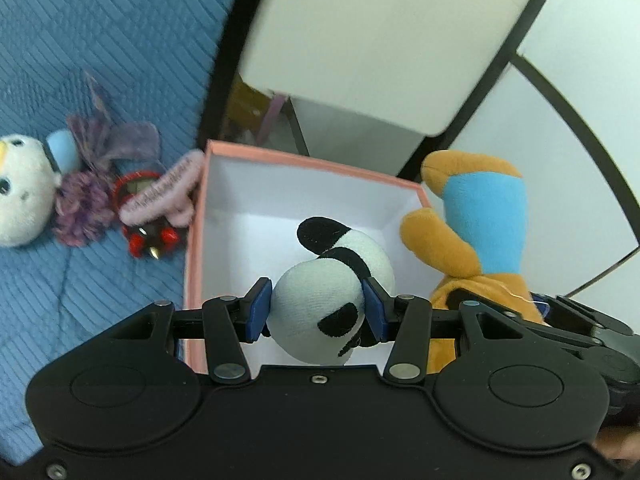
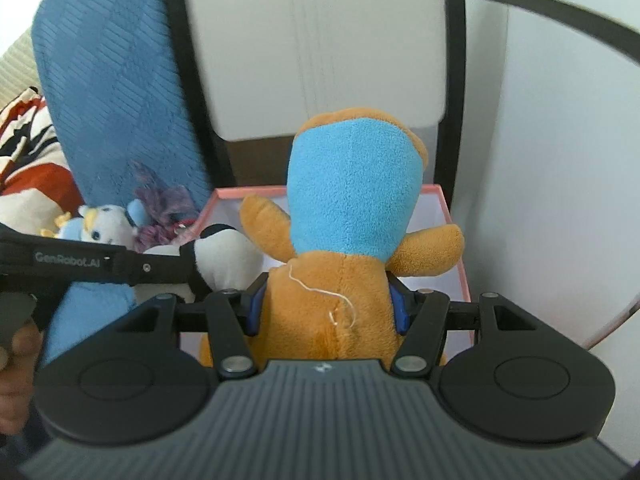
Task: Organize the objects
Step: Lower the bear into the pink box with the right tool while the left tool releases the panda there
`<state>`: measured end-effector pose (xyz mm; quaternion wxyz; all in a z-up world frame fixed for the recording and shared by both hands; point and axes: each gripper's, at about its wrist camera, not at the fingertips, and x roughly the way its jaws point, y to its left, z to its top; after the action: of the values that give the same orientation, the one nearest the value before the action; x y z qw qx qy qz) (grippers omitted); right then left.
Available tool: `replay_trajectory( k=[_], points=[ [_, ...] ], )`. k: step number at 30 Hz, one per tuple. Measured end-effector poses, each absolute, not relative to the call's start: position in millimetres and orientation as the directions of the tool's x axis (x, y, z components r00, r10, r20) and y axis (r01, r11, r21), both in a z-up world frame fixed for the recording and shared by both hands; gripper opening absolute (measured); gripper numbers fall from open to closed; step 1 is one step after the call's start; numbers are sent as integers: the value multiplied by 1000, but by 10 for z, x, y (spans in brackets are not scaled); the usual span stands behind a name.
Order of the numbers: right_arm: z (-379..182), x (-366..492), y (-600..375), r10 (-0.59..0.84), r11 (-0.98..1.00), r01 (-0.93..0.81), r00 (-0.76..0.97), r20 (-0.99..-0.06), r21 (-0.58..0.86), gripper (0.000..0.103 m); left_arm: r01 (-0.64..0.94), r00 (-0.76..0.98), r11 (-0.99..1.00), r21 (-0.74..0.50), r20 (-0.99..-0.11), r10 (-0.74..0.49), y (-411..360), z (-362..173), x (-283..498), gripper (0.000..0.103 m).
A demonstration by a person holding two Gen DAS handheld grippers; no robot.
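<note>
Blue bedspread [image 1: 80, 40]: the pink box [image 1: 196, 240] sits on it; a few other small toys lie just beside the box.
Orange plush [image 2: 340, 288]: upright, long axis vertical, head up, held over the right side of the box. Right gripper [image 2: 326, 312] jaws are closed on its body.
Panda plush [image 1: 328, 292]: over the box interior, face toward the camera. Left gripper [image 1: 318, 308] jaws squeeze its head.
Risk: I think both toys released together may collide, and the tall one may tip over the rim.

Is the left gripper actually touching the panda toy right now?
Touching. The left wrist view shows the left gripper with both blue pads pressed against the panda toy's white head, above the pink box.
</note>
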<state>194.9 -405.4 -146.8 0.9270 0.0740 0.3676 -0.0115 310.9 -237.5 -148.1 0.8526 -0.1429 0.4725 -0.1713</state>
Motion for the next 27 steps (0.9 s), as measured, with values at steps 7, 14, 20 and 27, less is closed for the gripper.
replay_trajectory(
  k=[7,14,20,27],
  points=[
    [-1855,1999,-4229,42,985,90,702,-711,147,61,156,445,909,-387,-794,-414,-2565,-1761,3107,47],
    [-1949,1984,-4276,42,980,113,685,-727,162,62,151,432,912,-381,-804,-408,-2521,-1821,3155,47],
    [-1905,1970,-4306,49,977,117,690,-722,178,75,147,452,908,-393,-790,-415,-2466,-1739,3132,59],
    [-1651,1842,-4233,55,967,130,733,-678,218,77,167,515,900,-403,-742,-429,-2276,-1437,2916,60]
  ],
)
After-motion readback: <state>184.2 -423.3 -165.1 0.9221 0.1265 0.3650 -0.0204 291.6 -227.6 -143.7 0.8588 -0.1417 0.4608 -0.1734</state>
